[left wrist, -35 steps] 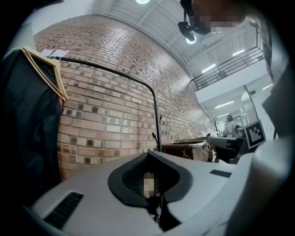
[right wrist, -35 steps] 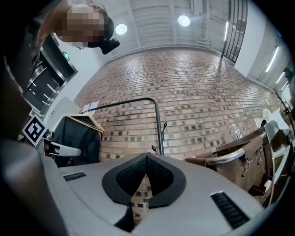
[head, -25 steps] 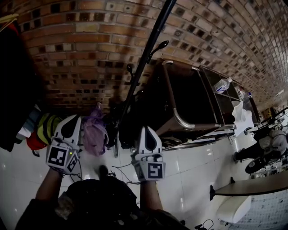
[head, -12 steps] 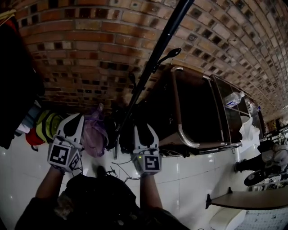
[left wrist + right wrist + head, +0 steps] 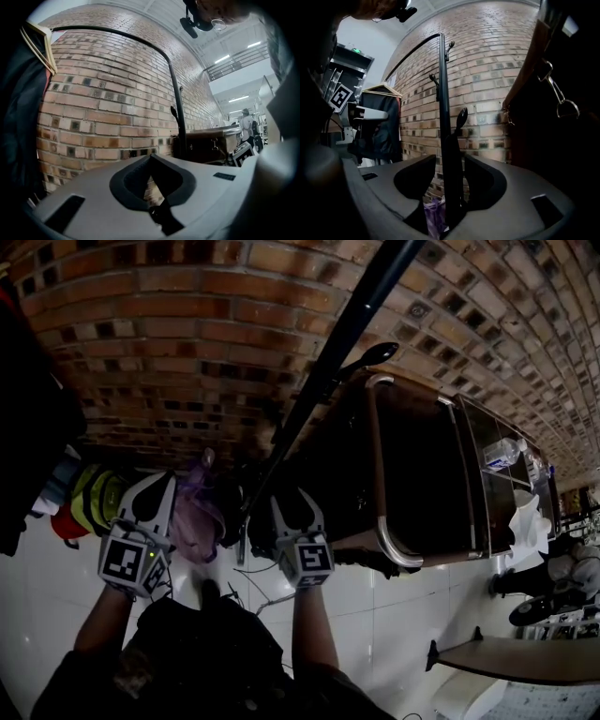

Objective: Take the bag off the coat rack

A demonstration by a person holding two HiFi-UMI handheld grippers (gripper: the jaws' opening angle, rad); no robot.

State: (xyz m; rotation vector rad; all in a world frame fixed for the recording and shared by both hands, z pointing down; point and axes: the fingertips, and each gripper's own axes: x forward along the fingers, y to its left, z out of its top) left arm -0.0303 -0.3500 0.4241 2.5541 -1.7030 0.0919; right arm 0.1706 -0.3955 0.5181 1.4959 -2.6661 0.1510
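Note:
The black coat rack pole [image 5: 328, 362] rises in front of a brick wall, with a curved hook [image 5: 370, 357] on its right side. In the right gripper view a dark brown bag [image 5: 555, 140] with a strap and metal clasps fills the right edge, close beside the pole [image 5: 444, 103]. My right gripper [image 5: 292, 498] is at the foot of the pole. Its jaws are opening, and the pole shows in the gap [image 5: 449, 159] with no pad pressing on it. My left gripper [image 5: 161, 486] is to the left, shut on nothing [image 5: 151, 158].
A purple plastic bag [image 5: 195, 512] lies on the white tiles between the grippers. A dark trolley with a chrome rail [image 5: 378, 465] stands right of the pole. Dark clothing on a hanger [image 5: 382, 122] hangs left. Colourful items [image 5: 89, 507] and cables [image 5: 253, 582] lie on the floor.
The right gripper's jaws went from shut to apart, and it edged up towards the pole's foot. The left gripper stayed where it was and stayed shut.

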